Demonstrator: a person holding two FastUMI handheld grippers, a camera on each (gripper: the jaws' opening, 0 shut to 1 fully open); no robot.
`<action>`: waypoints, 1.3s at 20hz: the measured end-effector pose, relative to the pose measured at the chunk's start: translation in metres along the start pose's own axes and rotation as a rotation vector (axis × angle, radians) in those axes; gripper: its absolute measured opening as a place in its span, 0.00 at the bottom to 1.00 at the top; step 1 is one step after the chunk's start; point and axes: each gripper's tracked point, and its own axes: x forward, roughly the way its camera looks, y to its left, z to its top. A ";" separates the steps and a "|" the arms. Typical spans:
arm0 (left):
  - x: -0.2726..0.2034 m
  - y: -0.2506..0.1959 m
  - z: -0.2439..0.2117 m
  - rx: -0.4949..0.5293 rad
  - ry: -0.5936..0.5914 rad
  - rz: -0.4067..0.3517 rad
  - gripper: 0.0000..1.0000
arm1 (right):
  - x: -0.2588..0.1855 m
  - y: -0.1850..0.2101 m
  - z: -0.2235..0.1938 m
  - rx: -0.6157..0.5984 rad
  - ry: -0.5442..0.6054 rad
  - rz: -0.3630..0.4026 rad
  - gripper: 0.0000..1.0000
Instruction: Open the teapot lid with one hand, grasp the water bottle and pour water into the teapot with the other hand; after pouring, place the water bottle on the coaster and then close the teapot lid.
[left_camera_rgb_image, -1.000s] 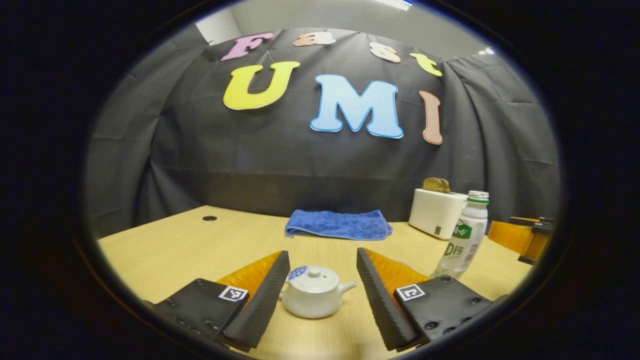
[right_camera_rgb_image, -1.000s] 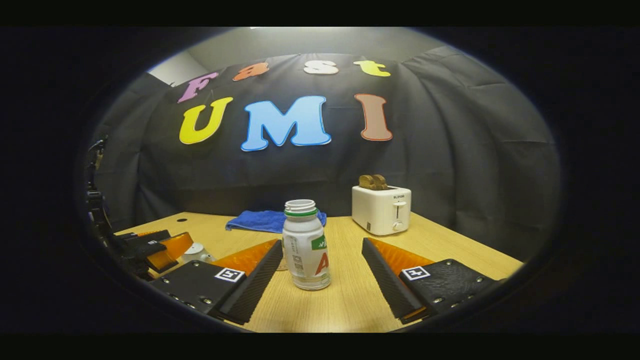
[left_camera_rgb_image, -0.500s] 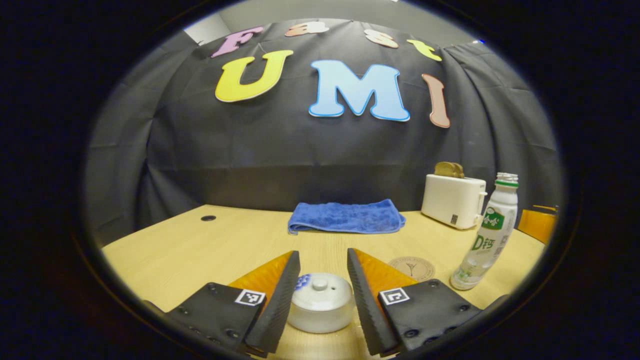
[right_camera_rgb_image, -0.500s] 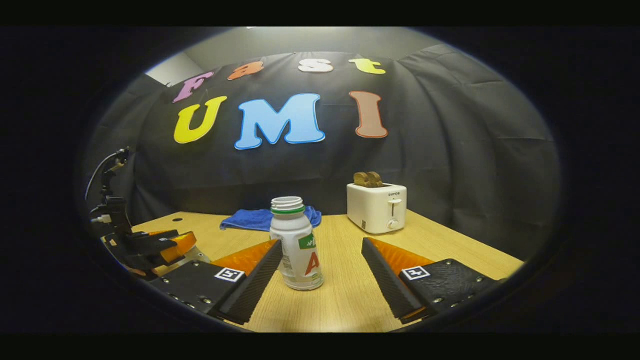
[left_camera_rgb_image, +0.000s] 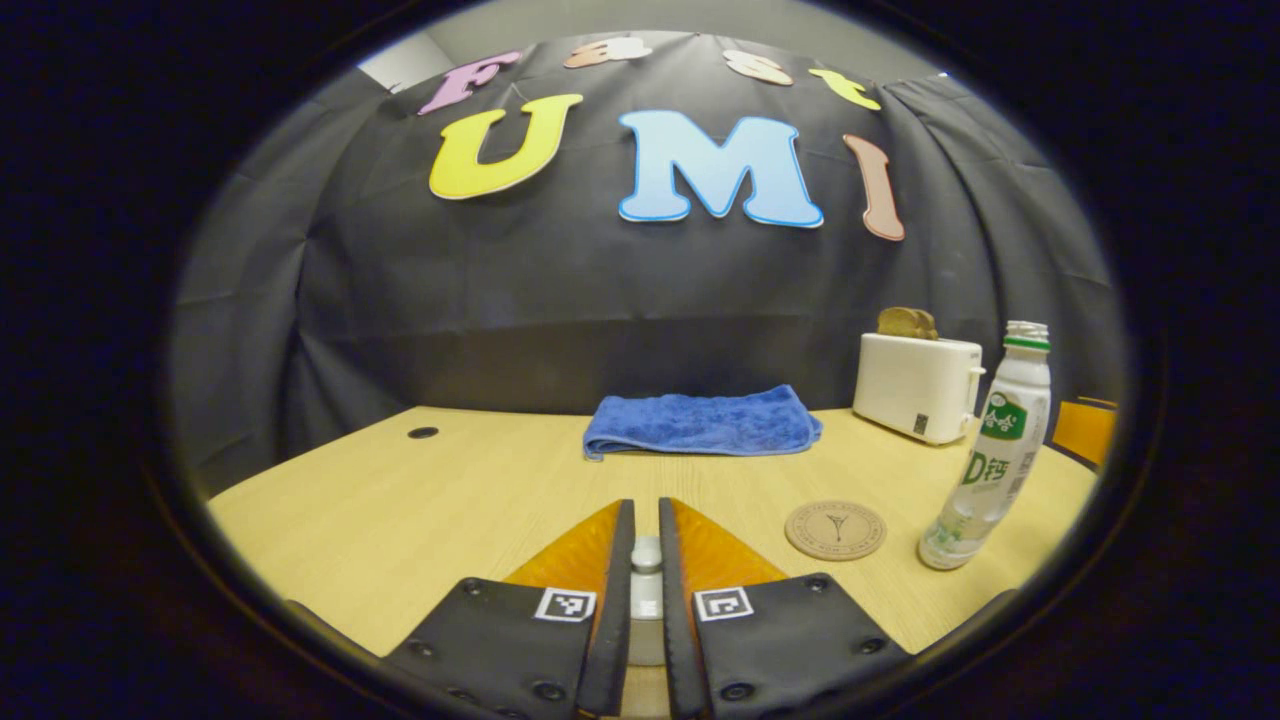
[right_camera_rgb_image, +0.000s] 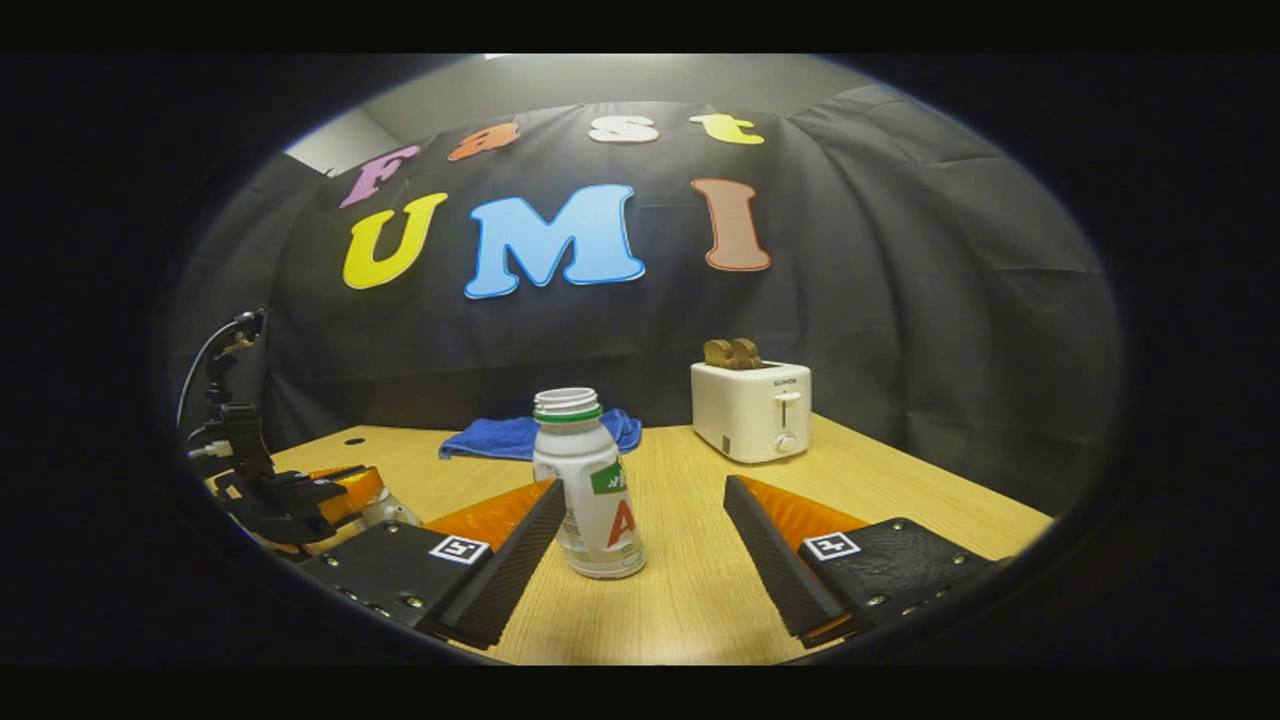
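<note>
Closing to a narrow slot, the left claw (left_camera_rgb_image: 640, 570) pinches the knob of the teapot lid (left_camera_rgb_image: 646, 553), its two fingers pressed against the small pale knob while the teapot (left_camera_rgb_image: 645, 640) sits low between them on the pale wood worktop (left_camera_rgb_image: 400, 500). To the right of that claw in the left gripper view, a round brown coaster (left_camera_rgb_image: 835, 530) lies flat and bare on the worktop, and just beyond it the water bottle (left_camera_rgb_image: 990, 450) stands upright with its cap off, near the worktop's right edge. Behind them, a folded blue towel (left_camera_rgb_image: 700, 423) lies by the black cloth wall, with a white toaster (left_camera_rgb_image: 918, 386) holding slices of bread to its right.

In the right gripper view, the left claw (right_camera_rgb_image: 340, 490) shows at the far left over the teapot (right_camera_rgb_image: 385, 508). Right of it, the right claw (right_camera_rgb_image: 645, 545) is spread wide, with the water bottle (right_camera_rgb_image: 590, 485) standing between its fingers, close against the left finger (right_camera_rgb_image: 500, 570) and well apart from the right one; whether the left finger touches it cannot be told. The towel (right_camera_rgb_image: 510, 437) and toaster (right_camera_rgb_image: 752, 410) stand farther back.
</note>
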 end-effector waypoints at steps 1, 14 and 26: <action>0.000 0.000 0.000 0.001 0.002 0.002 0.25 | 0.000 0.000 0.001 0.001 -0.001 0.001 0.99; -0.007 0.005 0.014 -0.091 -0.022 -0.055 0.17 | 0.012 0.019 -0.015 0.020 0.050 0.072 0.98; -0.026 0.081 0.025 -0.056 -0.071 0.059 0.13 | 0.039 0.037 -0.042 -0.013 0.142 0.103 0.98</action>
